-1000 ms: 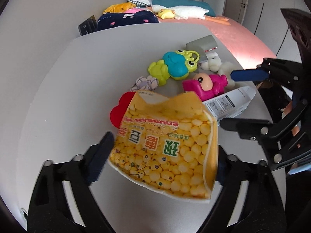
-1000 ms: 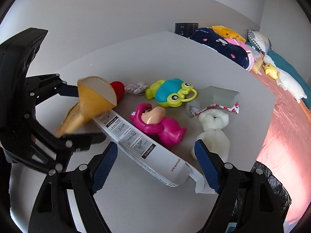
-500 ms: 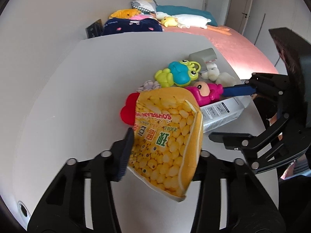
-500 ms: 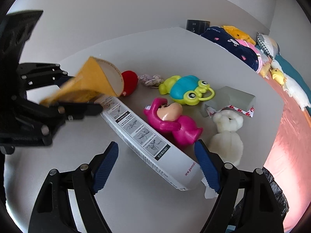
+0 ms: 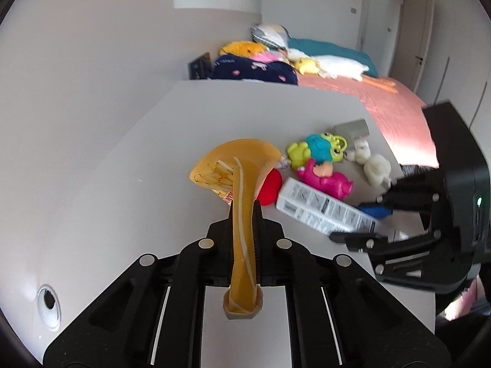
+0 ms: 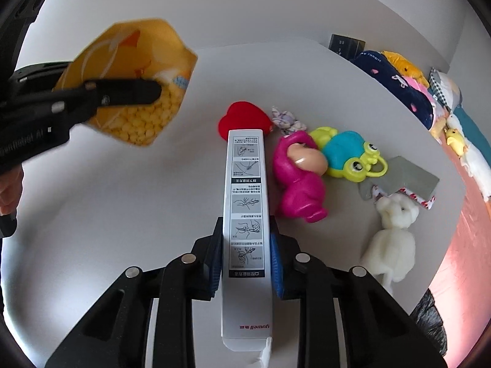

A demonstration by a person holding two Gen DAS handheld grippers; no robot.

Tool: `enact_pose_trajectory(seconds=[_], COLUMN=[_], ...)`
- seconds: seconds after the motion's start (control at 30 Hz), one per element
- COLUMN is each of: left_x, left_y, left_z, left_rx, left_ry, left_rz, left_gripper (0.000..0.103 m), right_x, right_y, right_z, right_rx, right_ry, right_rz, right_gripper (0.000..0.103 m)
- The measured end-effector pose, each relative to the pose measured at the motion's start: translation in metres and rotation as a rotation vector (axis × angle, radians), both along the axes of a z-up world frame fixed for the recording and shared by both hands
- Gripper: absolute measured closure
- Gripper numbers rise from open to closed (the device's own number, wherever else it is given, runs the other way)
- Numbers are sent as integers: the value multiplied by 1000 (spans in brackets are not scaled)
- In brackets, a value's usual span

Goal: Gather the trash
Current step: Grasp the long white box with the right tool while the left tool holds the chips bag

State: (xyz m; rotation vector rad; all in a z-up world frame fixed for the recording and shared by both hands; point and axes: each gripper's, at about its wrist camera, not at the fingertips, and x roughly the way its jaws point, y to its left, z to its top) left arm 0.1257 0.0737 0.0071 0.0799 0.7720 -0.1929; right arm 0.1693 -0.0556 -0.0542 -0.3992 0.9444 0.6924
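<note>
Left hand-held gripper [image 5: 244, 220] clamps the yellow snack bag [image 5: 242, 165], lifted off the worktop [image 5: 129, 178]; right hand-held gripper [image 6: 245, 257] pinches the white carton [image 6: 245, 202] lengthwise, likely for carrying both away. Pink toy [image 6: 299, 178], frog toy [image 6: 346, 153] and red heart [image 6: 242, 116] crowd the carton's far end.

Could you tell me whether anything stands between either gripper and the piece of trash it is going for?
Nothing does: the left gripper is already clamped on the yellow snack bag, and the right gripper on the white box.
</note>
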Motion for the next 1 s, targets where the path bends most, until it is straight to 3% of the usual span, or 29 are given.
enact_pose_trajectory(seconds=[0.3, 1.0], left_x=[-21, -91], left_y=[-7, -63], left_z=[19, 43], left_rx=[9, 13], left_ry=[-24, -85], left_rz=[36, 14], left_gripper=[96, 96], right_x=[-17, -66], right_y=[-15, -83], right_z=[23, 60], right_rx=[98, 182], right_ry=[0, -70], right_rz=[-36, -121], right_gripper=[75, 75])
